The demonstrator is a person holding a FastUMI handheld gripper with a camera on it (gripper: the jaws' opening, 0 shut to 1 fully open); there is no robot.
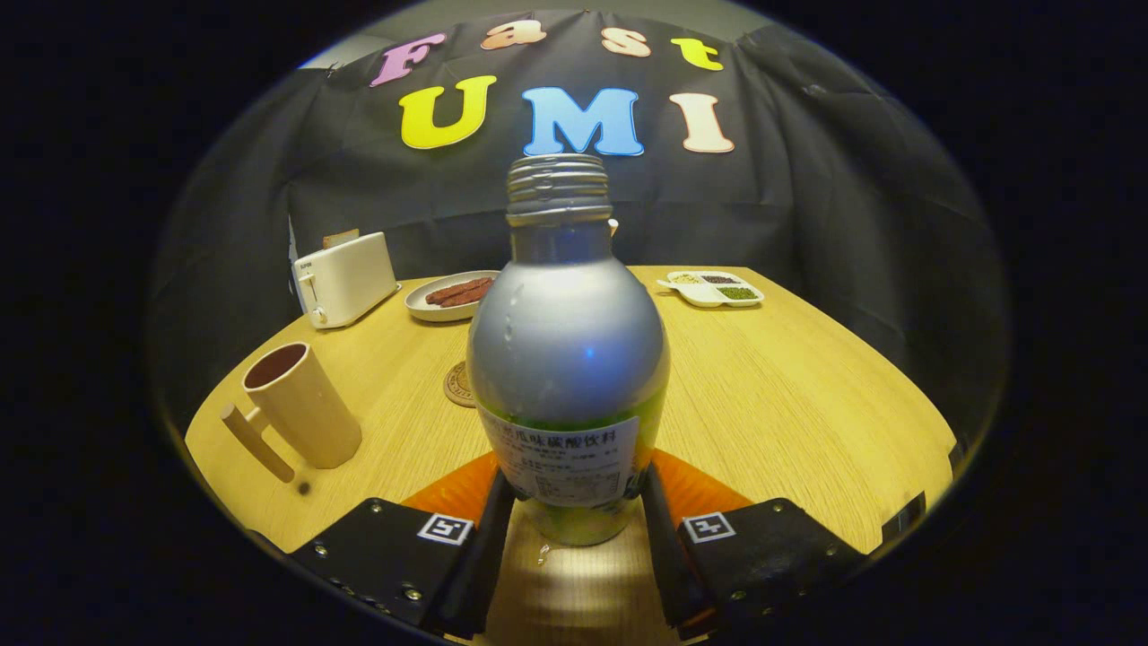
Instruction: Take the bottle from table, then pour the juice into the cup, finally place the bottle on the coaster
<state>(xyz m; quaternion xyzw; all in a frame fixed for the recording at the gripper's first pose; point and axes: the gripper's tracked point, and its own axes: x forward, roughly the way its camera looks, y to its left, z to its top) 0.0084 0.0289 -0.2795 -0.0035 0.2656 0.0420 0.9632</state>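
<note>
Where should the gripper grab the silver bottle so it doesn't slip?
Grip the bottle low on its straight labelled part, coming in level from the near side, one finger on each side. The gripper already sits this way, both fingers pressed against the label. Higher up the body bulges, then narrows to a thin threaded neck, so fingers would probably slide there. The bottle stands upright with no cap.

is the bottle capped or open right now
Open: the bottle stands upright between the gripper fingers, which press on its sides, and its threaded neck is bare with no cap on it.
</note>
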